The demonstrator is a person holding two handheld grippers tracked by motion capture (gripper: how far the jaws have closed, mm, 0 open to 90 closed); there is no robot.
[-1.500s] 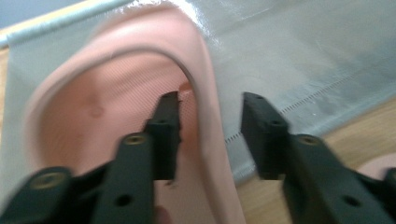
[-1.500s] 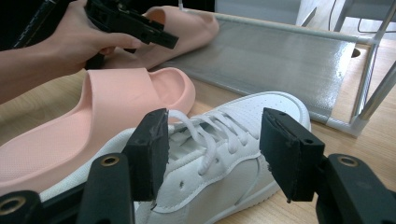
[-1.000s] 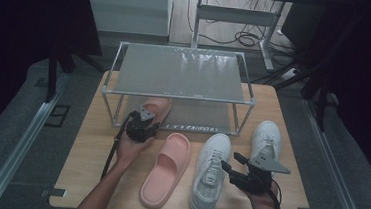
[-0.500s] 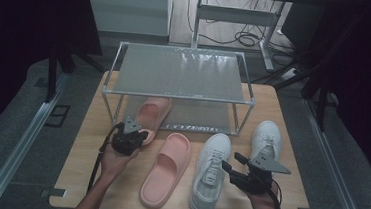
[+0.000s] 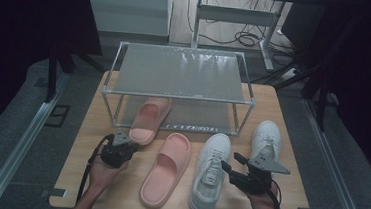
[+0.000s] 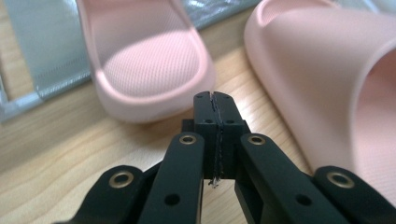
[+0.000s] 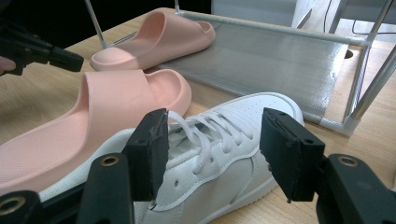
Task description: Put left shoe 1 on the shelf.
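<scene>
The left gripper (image 6: 213, 100) is pressed together, empty, with a pink slipper's (image 6: 140, 60) heel just ahead on the rack (image 5: 181, 74). The right gripper (image 7: 212, 149) is spread wide, a white sneaker (image 7: 205, 154) seen between its jaws on the counter (image 5: 293, 118).

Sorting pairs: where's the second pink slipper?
High view: the second pink slipper lies toe-first on the rack's lower shelf, left side, heel sticking out.

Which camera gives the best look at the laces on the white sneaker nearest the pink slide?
The right gripper view: the sneaker's laces lie close, between the open jaws. The high view shows the whole sneaker, its laces small and blurred.
</scene>
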